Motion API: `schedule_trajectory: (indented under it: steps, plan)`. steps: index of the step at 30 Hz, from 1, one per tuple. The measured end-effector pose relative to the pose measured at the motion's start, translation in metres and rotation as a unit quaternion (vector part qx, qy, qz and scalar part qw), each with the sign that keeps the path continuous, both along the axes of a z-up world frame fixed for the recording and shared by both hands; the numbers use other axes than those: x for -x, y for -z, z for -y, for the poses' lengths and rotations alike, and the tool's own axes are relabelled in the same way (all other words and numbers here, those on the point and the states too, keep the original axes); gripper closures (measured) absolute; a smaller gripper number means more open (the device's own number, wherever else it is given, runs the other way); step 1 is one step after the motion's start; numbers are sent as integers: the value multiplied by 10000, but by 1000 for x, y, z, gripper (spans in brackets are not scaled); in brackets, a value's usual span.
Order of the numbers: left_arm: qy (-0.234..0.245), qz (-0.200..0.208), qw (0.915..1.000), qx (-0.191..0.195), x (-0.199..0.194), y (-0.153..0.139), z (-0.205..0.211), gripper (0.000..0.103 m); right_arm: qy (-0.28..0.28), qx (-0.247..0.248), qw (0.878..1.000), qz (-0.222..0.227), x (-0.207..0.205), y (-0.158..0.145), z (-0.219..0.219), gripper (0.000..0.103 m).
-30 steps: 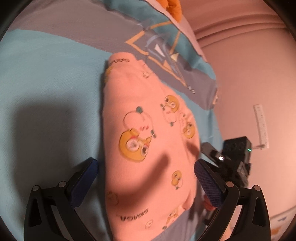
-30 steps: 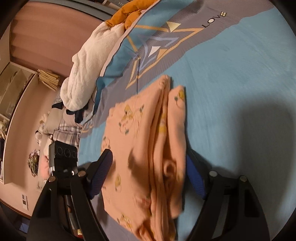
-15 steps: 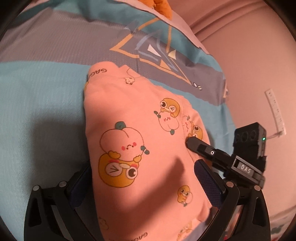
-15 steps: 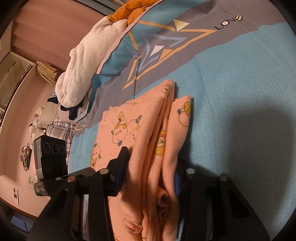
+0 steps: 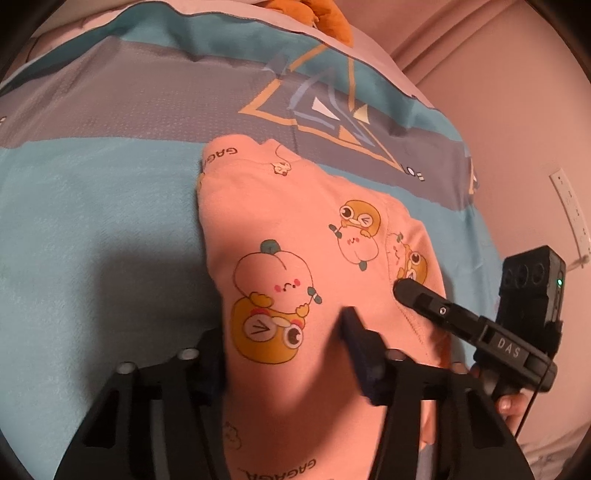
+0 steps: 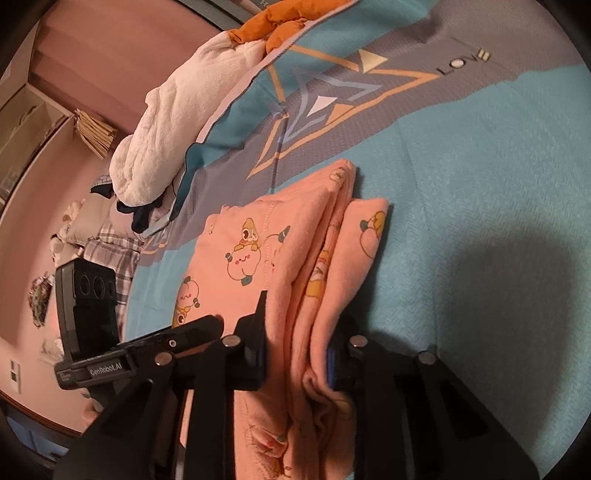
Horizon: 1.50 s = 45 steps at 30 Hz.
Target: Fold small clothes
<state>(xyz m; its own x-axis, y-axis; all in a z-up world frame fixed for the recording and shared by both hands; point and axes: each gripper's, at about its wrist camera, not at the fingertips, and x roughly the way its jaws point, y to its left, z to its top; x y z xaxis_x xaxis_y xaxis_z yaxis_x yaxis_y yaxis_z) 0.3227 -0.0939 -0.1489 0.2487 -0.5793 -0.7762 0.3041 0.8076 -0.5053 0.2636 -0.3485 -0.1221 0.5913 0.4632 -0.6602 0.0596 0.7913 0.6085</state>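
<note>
A pink garment (image 5: 295, 229) printed with cartoon animals lies folded lengthwise on the blue bedspread (image 5: 92, 221). My left gripper (image 5: 284, 350) is at its near end with jaws closing. One pad is at the cloth's left edge and the other digs into the top layer. In the right wrist view the stacked layers of the garment (image 6: 295, 251) run between the fingers of my right gripper (image 6: 297, 350). Its jaws are closing and the pads press the folded edge. The right gripper (image 5: 406, 291) also shows in the left wrist view, resting on the garment's right side.
A white fluffy blanket (image 6: 177, 122) and an orange cloth (image 6: 273, 26) lie at the bed's far edge, with more clothes (image 6: 110, 251) heaped beside the bed. The bedspread's grey band carries a triangle pattern (image 5: 332, 110). A pink wall (image 5: 517, 129) rises to the right.
Both grippers' jaws have drawn in from wide apart onto the pink garment. The left gripper has rolled and come closer to the cloth, and the right gripper now lies on the garment's right side.
</note>
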Motion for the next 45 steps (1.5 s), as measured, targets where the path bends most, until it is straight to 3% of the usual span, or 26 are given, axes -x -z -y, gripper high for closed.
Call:
schedule_trajectory:
  steps: [9, 19, 23, 30, 45]
  plan:
    - [-179, -5, 9998, -35, 6, -5, 0, 59, -123, 553, 9980, 268, 4, -19, -18, 86]
    - [-98, 359, 9990, -228, 20, -22, 5, 71, -182, 638, 9963, 555, 20, -37, -30, 87]
    - [-98, 468, 9986, -236, 30, -30, 6, 71, -197, 611, 9956, 682, 30, -47, -33, 87]
    - [-30, 808, 9960, -371, 59, -50, 9, 71, -270, 576, 9940, 889, 55, -65, -43, 88]
    - [-56, 1120, 9930, -384, 147, -87, -8, 71, -476, 487, 9906, 1189, 141, -103, -68, 88]
